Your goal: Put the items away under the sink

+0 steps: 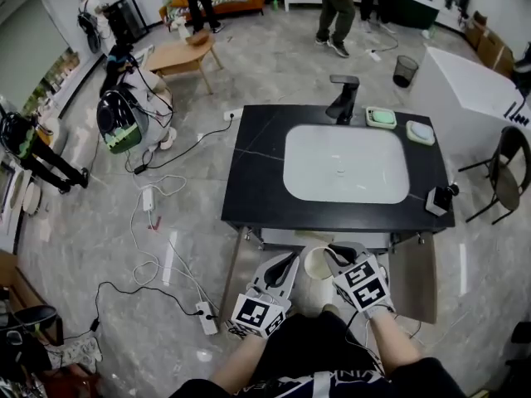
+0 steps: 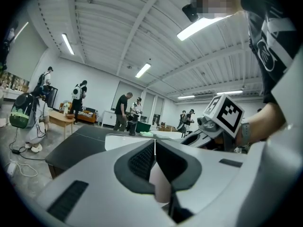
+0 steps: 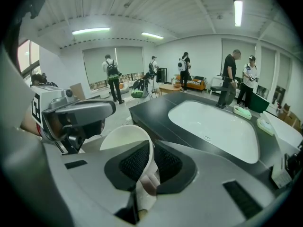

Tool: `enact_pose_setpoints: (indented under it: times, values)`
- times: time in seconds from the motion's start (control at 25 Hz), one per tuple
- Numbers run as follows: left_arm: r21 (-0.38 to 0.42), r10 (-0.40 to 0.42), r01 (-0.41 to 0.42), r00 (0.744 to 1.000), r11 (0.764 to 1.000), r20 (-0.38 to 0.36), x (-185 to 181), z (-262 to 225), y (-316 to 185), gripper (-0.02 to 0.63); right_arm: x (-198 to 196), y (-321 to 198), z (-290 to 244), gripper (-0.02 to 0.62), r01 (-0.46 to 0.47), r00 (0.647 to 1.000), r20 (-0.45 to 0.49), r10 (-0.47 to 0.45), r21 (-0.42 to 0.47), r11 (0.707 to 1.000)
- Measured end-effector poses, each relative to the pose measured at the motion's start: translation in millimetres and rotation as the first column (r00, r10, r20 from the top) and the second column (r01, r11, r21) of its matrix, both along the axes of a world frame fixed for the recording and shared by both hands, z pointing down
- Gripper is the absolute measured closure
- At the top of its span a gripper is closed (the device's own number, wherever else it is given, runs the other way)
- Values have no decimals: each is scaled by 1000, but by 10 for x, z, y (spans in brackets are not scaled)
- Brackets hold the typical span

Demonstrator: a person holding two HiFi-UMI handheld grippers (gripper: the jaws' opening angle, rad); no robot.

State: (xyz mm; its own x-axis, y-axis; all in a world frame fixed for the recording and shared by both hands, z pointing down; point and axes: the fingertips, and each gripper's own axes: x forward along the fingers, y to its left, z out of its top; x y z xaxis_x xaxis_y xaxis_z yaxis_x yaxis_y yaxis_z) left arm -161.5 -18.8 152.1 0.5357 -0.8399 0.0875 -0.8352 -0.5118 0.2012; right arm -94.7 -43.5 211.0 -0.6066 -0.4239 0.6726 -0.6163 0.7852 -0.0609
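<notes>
A white paper cup (image 1: 314,264) hangs just in front of the black sink counter (image 1: 257,172), below its front edge. My right gripper (image 1: 330,255) is shut on the cup's rim; in the right gripper view the thin wall of the cup (image 3: 124,138) is pinched between the dark pads of my right gripper (image 3: 150,151). My left gripper (image 1: 290,260) is beside it on the left, close to the cup, with its jaws shut and nothing held. In the left gripper view the left gripper (image 2: 155,145) points level across the counter top. The space under the sink is mostly hidden.
The counter holds a white basin (image 1: 344,164), a black faucet (image 1: 344,98), two soap dishes (image 1: 381,117) and a small black-and-white object (image 1: 440,199) at the right corner. A brown panel (image 1: 412,280) stands at the lower right. Cables and a power strip (image 1: 205,317) lie on the floor at the left. People stand at the back.
</notes>
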Motion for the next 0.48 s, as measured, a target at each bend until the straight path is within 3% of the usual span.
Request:
enact_pose_setpoints:
  times: [0.28,0.48]
  values:
    - [-2,-38,38,999,999,24,107,21,181,594,237,280,10,543,5,1000,21,-5,-6,1000]
    - [-24,-57,57,998,998,16,425,113,415,595,595,526,51,543,-16,1000,24,16,-22,1000]
